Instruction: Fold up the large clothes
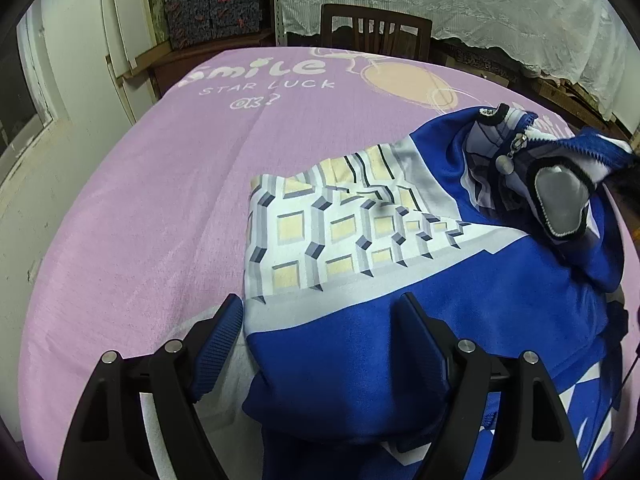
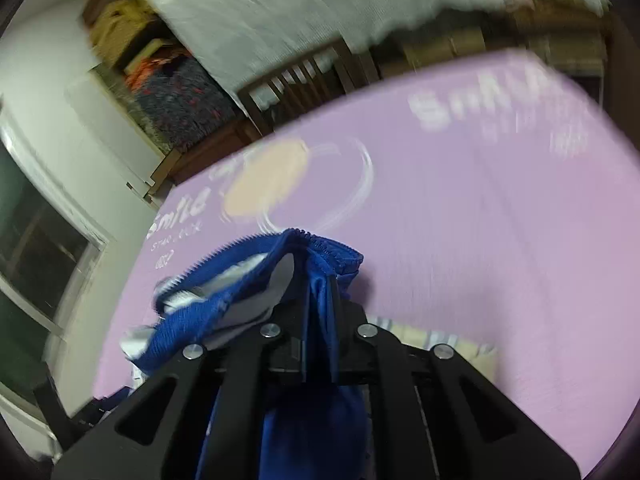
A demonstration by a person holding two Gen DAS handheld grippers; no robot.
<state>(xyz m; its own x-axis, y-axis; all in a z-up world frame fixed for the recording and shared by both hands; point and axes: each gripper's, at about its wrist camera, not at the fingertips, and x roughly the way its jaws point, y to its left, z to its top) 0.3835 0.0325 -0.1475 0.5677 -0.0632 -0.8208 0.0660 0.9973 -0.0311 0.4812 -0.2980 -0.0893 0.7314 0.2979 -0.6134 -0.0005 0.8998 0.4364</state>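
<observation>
a: where is the jacket [image 1: 460, 288] found, and why is it spread like that?

b: it is laid on the pink blanket [image 1: 132, 184], toward four o'clock in the left wrist view. the patterned panel is turned up at the middle, and the blue body is bunched toward six o'clock. it is judged to be partly folded, not yet squared.

a: how is the left gripper [image 1: 320, 344] kept?

b: it is held wide open, one finger at each side of the blue hem, with the cloth lying between them and not pinched. it seems to be parked there, low over the hem, so that the near edge can be taken or steadied while the other side is drawn over.

a: and the right gripper [image 2: 322, 308]?

b: it is clenched on a blue zipper edge of the jacket; the fabric is squeezed between its fingers and is bunched beyond the tips toward twelve o'clock. the edge is probably gripped for carrying across the blanket.

a: what is shown by one view only?

b: the jacket's full lie, the zipper pull [image 1: 505, 163] and the grey patch [image 1: 560, 204] at two o'clock are given only by the left view. the pinch itself is seen only in the right view, which is blurred, so little else can be read there. the chair [image 1: 376, 30] is caught in both.
</observation>
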